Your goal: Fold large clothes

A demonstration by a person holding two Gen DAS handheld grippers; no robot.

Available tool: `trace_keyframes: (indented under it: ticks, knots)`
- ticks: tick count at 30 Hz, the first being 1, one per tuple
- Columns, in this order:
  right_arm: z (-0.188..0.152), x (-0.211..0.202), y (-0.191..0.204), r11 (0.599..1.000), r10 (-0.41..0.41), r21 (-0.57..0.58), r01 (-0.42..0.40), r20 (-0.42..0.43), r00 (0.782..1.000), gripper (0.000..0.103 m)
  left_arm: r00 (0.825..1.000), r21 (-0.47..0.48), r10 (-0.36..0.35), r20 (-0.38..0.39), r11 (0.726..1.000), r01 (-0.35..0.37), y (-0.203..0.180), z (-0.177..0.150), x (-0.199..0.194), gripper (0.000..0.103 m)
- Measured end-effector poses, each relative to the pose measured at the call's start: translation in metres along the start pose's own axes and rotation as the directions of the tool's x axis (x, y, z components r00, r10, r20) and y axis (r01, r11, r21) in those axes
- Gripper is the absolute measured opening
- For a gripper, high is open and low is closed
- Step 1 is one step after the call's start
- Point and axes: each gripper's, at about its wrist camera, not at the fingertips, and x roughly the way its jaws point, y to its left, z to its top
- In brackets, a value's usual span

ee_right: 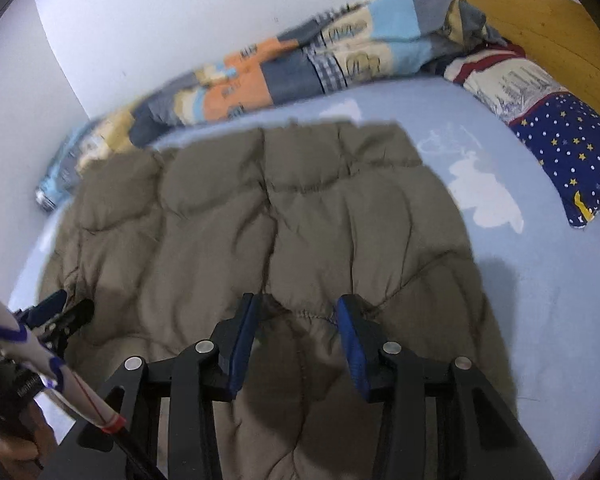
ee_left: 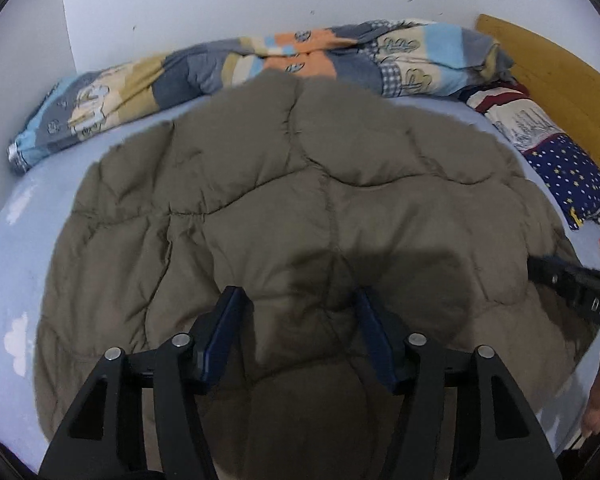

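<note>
A large olive-brown quilted jacket (ee_left: 292,200) lies spread flat on a light blue bed sheet (ee_left: 12,248). It also shows in the right wrist view (ee_right: 284,216). My left gripper (ee_left: 298,300) hovers over the jacket's near middle, jaws wide apart and empty. My right gripper (ee_right: 298,306) is open over the jacket's near part, where a stitched fabric edge lies between the blue pads, not clamped. The right gripper also shows at the right edge of the left wrist view (ee_left: 572,284), and the left gripper at the lower left of the right wrist view (ee_right: 56,312).
A patchwork blanket (ee_left: 236,68) is bunched along the white wall at the back. A star-patterned pillow (ee_left: 556,148) lies at the right by a wooden headboard (ee_left: 556,64). Blue sheet (ee_right: 540,300) lies bare to the jacket's right.
</note>
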Motion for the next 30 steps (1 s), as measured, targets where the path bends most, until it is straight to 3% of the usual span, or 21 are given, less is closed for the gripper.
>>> trace_keyframes:
  ticks: [7,13,18,23,26,30]
  knots:
    - [0.004,0.022,0.008,0.997,-0.078,-0.023,0.078,-0.037,0.996,0.046,1.000,-0.003,0.026,-0.005,1.000,-0.026,0.003,-0.001,0.017,0.065]
    - [-0.002,-0.012,0.010,0.998,-0.058,0.006,0.058,0.050,0.997,0.046,0.993,-0.018,0.074,0.095,0.997,-0.072,-0.001,-0.014,-0.023,0.065]
    - [-0.035,-0.053,0.020,0.998,-0.025,-0.049,0.030,0.086,0.996,0.046,0.979,-0.068,0.128,0.160,0.991,-0.118,0.013,-0.046,-0.072,0.065]
    - [-0.076,-0.065,0.035,0.994,0.012,-0.107,-0.007,0.047,0.999,0.046,0.975,-0.146,0.161,0.150,0.980,-0.139,0.033,-0.084,-0.097,0.065]
    - [-0.083,-0.062,0.047,0.988,0.009,-0.153,-0.002,0.045,0.999,0.046,0.981,-0.232,0.145,0.128,0.966,-0.112,0.049,-0.093,-0.096,0.065]
    - [-0.081,-0.056,0.057,0.979,-0.029,-0.197,0.041,0.067,0.997,0.046,0.978,-0.281,0.180,0.108,0.949,-0.143,0.061,-0.093,-0.085,0.065]
